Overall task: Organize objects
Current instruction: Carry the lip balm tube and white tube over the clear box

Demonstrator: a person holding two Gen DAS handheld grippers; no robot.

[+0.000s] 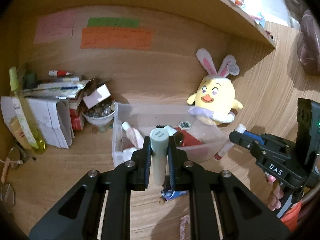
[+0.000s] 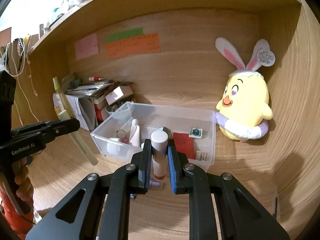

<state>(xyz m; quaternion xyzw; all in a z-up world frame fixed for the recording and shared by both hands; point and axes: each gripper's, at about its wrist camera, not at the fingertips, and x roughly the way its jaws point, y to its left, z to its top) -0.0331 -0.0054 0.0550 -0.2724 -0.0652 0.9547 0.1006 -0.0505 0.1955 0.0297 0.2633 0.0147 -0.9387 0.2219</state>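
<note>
Both hand-held grippers are pinching tubes above the wooden desk, just in front of the clear plastic bin. Left hand-held gripper clamps an upright pale tube with a grey-green cap between its pads, the cap sticking up above the fingertips. Right hand-held gripper grips a white-capped tube with a reddish lower end, also upright, its bottom hanging below the pads.

Inside the bin lie a pink bottle, a red flat item and a small dark square piece. A yellow chick plush with rabbit ears leans against the bin's far right corner, next to the wooden side wall. Left of the bin stand a bowl of glass marbles, a heap of papers and boxes and a yellow-green bottle. On the back wall above the bin hang pink, green and orange paper notes.
</note>
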